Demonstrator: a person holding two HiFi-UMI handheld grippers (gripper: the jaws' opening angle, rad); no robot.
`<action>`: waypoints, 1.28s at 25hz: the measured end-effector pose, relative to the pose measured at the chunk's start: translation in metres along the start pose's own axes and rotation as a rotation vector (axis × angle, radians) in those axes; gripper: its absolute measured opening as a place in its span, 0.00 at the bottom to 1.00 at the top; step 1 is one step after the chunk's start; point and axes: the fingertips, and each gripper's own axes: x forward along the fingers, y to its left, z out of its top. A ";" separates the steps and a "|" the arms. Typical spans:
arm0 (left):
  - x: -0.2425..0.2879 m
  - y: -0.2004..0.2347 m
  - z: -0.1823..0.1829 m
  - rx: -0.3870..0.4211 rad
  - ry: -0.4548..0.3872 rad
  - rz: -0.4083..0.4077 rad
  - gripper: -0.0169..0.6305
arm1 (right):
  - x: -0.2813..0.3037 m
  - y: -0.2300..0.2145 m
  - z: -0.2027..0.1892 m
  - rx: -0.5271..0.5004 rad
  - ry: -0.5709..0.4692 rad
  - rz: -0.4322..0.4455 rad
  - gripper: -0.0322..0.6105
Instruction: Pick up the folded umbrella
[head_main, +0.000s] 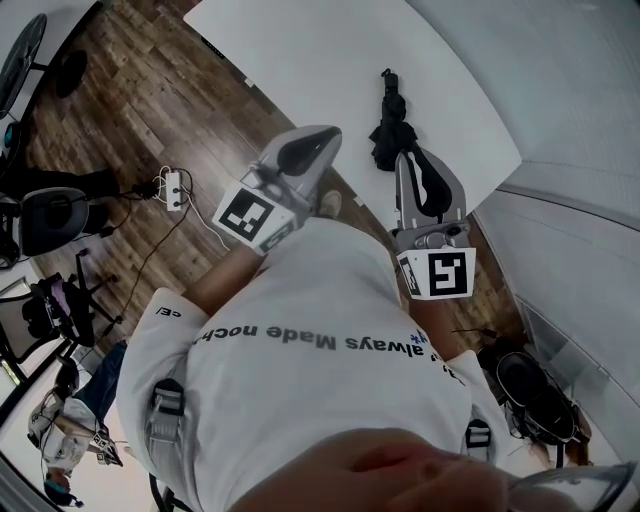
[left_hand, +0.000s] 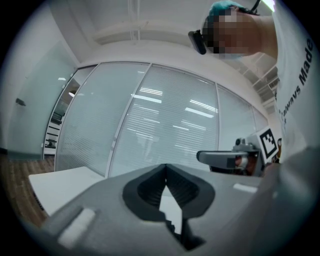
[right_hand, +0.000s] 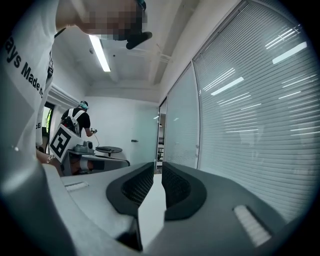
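The folded black umbrella lies on the white table near its right front edge, its handle pointing away from me. My right gripper hovers just short of the umbrella's near end, shut with nothing in it. To its left, my left gripper hangs over the table's front edge, also shut and empty. In the left gripper view the jaw tips meet, and the right gripper shows at the right. The right gripper view shows its pads close together. Neither gripper view shows the umbrella.
A power strip with cables lies on the wood floor to the left, near office chairs. A dark chair stands at the lower right. Glass walls with blinds stand beyond the table. Another person works far off.
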 end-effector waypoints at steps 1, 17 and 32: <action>0.004 -0.002 0.000 0.001 0.000 -0.004 0.03 | -0.002 -0.003 0.000 0.000 0.001 -0.004 0.13; 0.031 -0.006 -0.033 -0.002 0.058 -0.030 0.03 | 0.018 -0.040 -0.088 0.011 0.200 -0.059 0.26; 0.041 0.013 -0.052 -0.003 0.116 -0.031 0.03 | 0.056 -0.088 -0.261 0.083 0.524 -0.124 0.48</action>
